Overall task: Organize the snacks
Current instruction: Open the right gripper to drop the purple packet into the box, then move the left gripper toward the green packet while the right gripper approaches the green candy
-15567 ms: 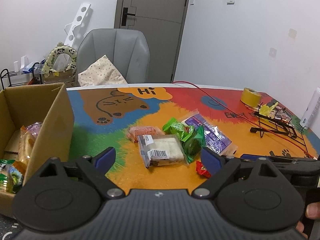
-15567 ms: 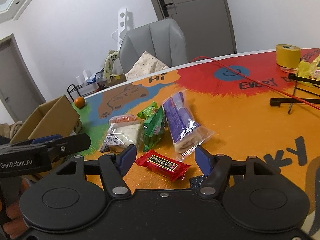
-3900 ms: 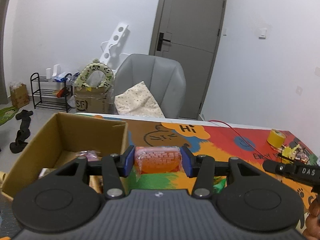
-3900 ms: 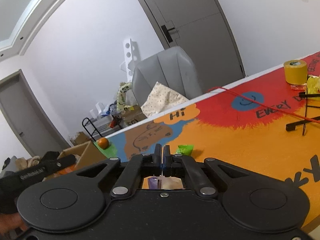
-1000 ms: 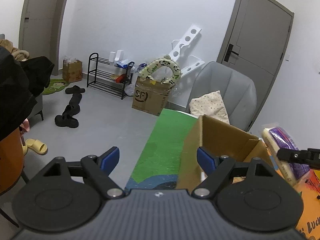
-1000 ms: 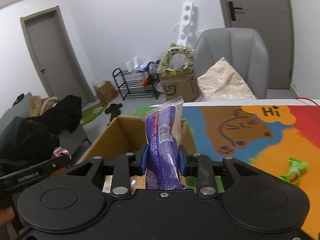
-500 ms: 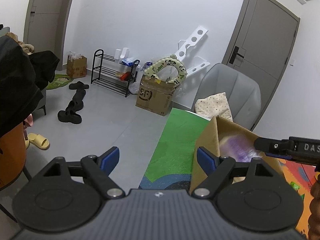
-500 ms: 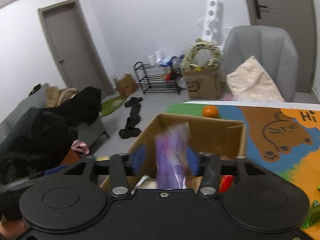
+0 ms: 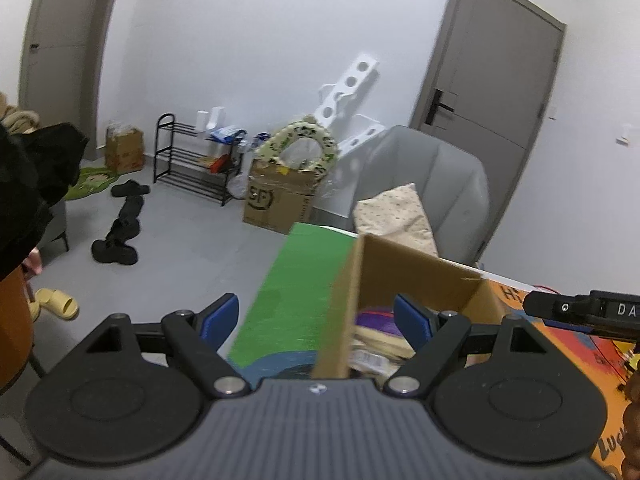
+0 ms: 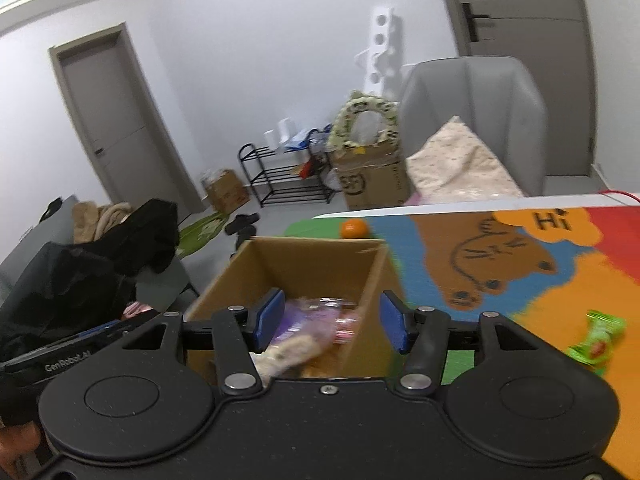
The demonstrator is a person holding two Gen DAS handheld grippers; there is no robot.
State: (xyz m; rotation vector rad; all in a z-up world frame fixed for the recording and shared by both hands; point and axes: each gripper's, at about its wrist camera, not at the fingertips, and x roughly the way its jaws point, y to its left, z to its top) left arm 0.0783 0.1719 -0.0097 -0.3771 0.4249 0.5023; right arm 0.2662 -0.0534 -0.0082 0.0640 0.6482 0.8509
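With the purple packet (image 10: 320,312) now lying in the cardboard box (image 10: 304,256) among the other snacks, the drop-off step looks finished. The right tool (image 10: 332,320) hangs over the box, its jaws just opened, standing partly apart with nothing gripped; the packet sits below them, blurred. The left tool (image 9: 316,318) is spread wide and empty, aimed at the box's near left wall from outside. One green candy (image 10: 596,340) is on the counter (image 10: 560,288), well right of the box; an orange (image 10: 354,229) sits just behind the box. My guess for next: swing either tool back to the green candy, close on it, carry it over.
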